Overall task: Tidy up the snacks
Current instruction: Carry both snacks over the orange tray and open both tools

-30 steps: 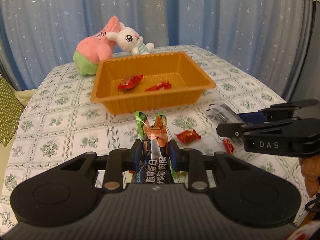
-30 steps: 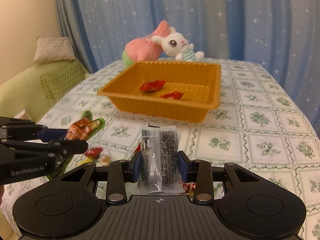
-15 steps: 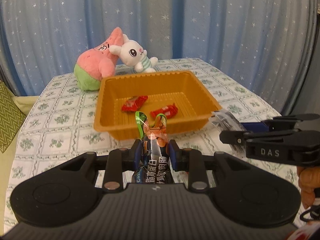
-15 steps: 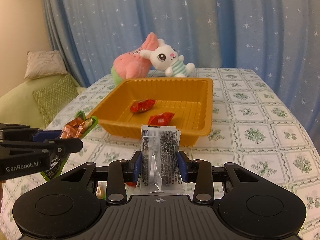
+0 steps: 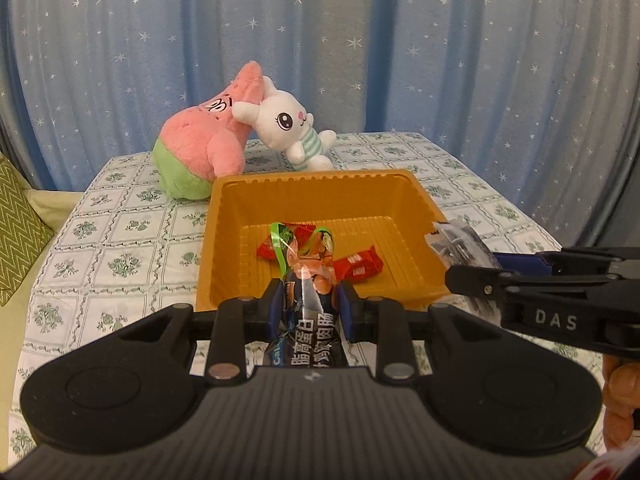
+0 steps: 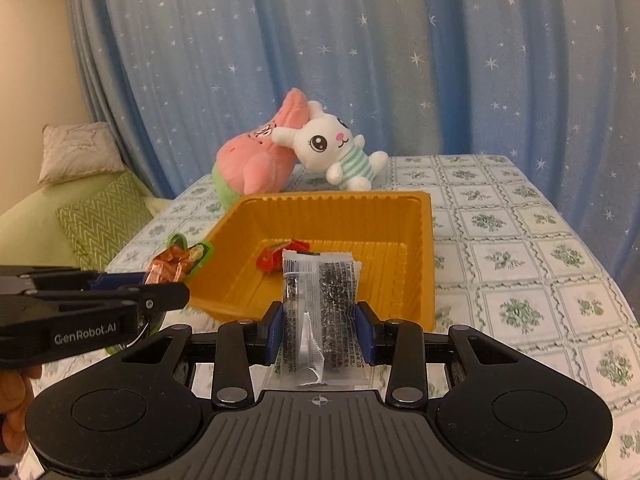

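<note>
Left gripper (image 5: 308, 300) clamped on sausage pkt (image 5: 306, 276), right gripper (image 6: 320, 320) on clear sachet (image 6: 320, 300), both held over orange tray (image 5: 320, 184). Two red snacks (image 5: 358, 264) already inside; drop-off pending.

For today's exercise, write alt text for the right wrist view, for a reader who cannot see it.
The right gripper is shut on a clear snack packet in front of an orange tray that holds red-wrapped snacks. At left, the left gripper holds a green-edged snack packet. Two plush toys sit behind the tray on the patterned tablecloth.
</note>
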Available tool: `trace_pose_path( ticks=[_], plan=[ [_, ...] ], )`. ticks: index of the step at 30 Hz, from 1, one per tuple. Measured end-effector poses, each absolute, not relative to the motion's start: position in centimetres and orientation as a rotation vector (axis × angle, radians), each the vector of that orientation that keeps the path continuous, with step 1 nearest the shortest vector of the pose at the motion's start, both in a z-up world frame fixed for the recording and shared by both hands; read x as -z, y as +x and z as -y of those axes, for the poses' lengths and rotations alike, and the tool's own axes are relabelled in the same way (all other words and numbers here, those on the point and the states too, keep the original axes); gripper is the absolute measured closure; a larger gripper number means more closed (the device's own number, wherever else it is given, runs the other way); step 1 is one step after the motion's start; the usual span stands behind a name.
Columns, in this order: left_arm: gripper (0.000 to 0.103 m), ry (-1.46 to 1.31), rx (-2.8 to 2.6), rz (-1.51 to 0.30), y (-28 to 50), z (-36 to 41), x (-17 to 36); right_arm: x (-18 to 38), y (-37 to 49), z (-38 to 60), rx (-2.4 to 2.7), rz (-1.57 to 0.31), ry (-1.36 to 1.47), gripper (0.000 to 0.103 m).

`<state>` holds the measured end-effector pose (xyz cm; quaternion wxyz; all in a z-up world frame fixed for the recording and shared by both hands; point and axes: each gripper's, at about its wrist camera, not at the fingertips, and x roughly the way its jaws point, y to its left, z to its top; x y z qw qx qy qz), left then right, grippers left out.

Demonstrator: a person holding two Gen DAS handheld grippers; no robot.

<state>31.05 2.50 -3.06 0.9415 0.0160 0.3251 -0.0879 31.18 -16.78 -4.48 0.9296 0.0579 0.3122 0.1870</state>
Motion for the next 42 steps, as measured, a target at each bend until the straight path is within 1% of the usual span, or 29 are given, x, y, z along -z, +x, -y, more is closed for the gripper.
trace_pose_path(
  ticks=[8, 17, 31, 42],
  plan=[
    [0.077, -0.003, 0.164, -0.648, 34.1, -3.4, 3.3, 4.0, 35.0, 16.8, -0.338, -0.622, 0.165, 0.065],
    [0.077, -0.028, 0.153, -0.645, 37.5, -4.2, 3.7, 5.4, 38.8, 16.9, -0.284, -0.635, 0.187, 0.065],
    [0.077, -0.012, 0.152, -0.654, 41.0, -3.6, 6.2, 7.0, 41.0, 16.1, -0.271, -0.657, 0.142, 0.065],
    [0.076, -0.044, 0.131, -0.646, 41.4, -4.1, 6.4, 7.4, 41.2, 16.3, -0.274, -0.670, 0.146, 0.065]
  ],
)
